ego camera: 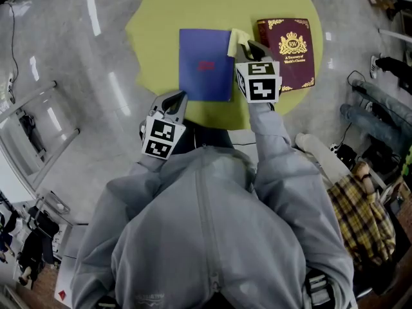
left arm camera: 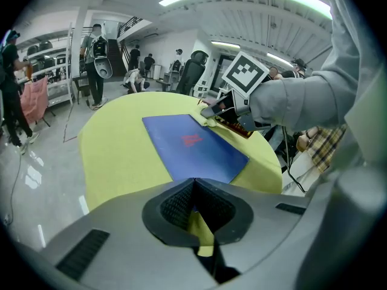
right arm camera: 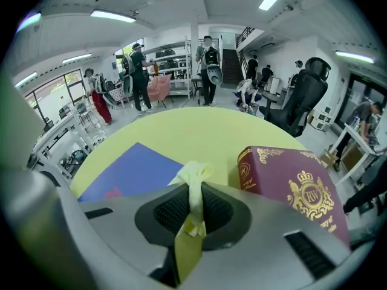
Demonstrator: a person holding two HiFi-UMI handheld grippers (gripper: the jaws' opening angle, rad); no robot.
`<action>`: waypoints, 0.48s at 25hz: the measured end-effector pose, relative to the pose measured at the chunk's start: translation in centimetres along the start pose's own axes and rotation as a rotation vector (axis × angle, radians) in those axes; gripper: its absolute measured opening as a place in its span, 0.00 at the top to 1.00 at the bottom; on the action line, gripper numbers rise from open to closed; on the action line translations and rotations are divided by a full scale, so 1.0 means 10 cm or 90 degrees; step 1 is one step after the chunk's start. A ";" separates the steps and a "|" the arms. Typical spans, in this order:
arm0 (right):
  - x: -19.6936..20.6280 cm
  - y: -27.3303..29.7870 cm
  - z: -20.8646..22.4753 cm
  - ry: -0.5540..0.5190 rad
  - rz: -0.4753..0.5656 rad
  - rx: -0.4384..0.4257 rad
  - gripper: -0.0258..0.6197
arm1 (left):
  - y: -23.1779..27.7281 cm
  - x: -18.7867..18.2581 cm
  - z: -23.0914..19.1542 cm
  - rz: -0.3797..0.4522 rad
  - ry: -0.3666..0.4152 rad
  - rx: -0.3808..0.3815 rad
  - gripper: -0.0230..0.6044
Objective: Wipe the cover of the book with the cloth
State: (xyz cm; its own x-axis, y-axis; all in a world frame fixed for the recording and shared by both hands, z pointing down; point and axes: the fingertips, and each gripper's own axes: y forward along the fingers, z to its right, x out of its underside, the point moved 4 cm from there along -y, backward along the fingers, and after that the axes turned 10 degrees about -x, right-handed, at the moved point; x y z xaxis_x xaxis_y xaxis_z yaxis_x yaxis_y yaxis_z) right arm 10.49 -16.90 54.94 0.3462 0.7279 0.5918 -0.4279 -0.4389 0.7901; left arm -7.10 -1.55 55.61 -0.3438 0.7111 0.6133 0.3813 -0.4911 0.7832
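Blue book (ego camera: 205, 63) lies flat on the table (ego camera: 161, 18), long axis 12-to-6, at 9 o'clock of the nearer right gripper (ego camera: 252, 46), which pinches the cloth (ego camera: 237, 39); left gripper (ego camera: 175, 102) closed, empty.

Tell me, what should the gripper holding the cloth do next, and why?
Probably slide the right gripper left, dragging the cloth across the blue book. The cloth is pinched in that gripper at the book's far right corner, so nearly the whole cover lies to its left.
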 end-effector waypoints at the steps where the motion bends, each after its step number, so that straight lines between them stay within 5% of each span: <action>1: 0.00 -0.02 0.00 0.005 0.003 0.003 0.87 | 0.00 0.00 0.00 0.000 0.000 0.001 0.93; 12: -0.19 -0.34 -0.20 0.006 0.067 0.005 0.87 | -0.01 0.00 -0.02 0.000 -0.003 0.010 0.93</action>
State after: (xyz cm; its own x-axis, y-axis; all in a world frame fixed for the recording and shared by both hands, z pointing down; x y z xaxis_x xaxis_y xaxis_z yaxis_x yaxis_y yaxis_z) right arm 9.62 -15.77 50.77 0.2924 0.6822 0.6701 -0.4554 -0.5169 0.7249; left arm -7.27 -1.59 55.50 -0.3396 0.7139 0.6124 0.3951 -0.4826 0.7817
